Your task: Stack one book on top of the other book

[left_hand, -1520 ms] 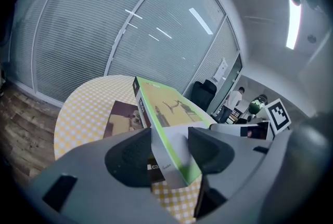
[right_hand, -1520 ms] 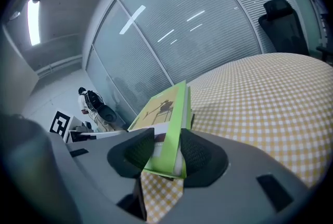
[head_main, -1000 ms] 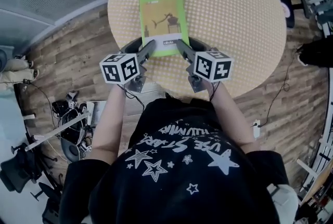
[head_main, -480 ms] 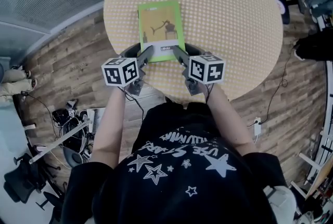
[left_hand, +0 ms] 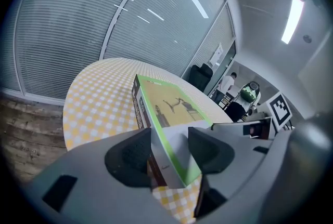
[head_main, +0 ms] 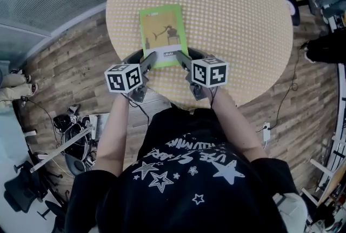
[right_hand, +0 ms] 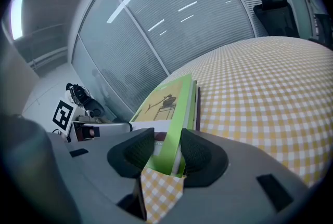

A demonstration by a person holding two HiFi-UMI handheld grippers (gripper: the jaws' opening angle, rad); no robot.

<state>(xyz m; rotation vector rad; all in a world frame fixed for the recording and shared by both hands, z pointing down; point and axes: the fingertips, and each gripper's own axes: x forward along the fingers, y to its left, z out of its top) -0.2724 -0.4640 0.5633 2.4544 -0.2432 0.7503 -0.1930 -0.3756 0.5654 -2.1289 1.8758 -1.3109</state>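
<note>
Near edge, green glossy book (head_main: pixel 161 32): I judge stiff, light, slippery.
Left gripper (left_hand: pixel 169 151): clamps near-left corner.
Right gripper (right_hand: pixel 166 153): clamps near-right corner.

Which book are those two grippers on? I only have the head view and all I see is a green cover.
Observer: There are two books. The left gripper view shows a dark book lying directly under the green book.
Operator: Is the left gripper actually on them?
Observer: Yes. The left gripper is closed on the pair's near corner, with the dark spine against one pad.
Operator: And the right?
Observer: The right gripper pinches the green book's other near corner. I can't tell whether the dark book is also inside that grip.
</note>
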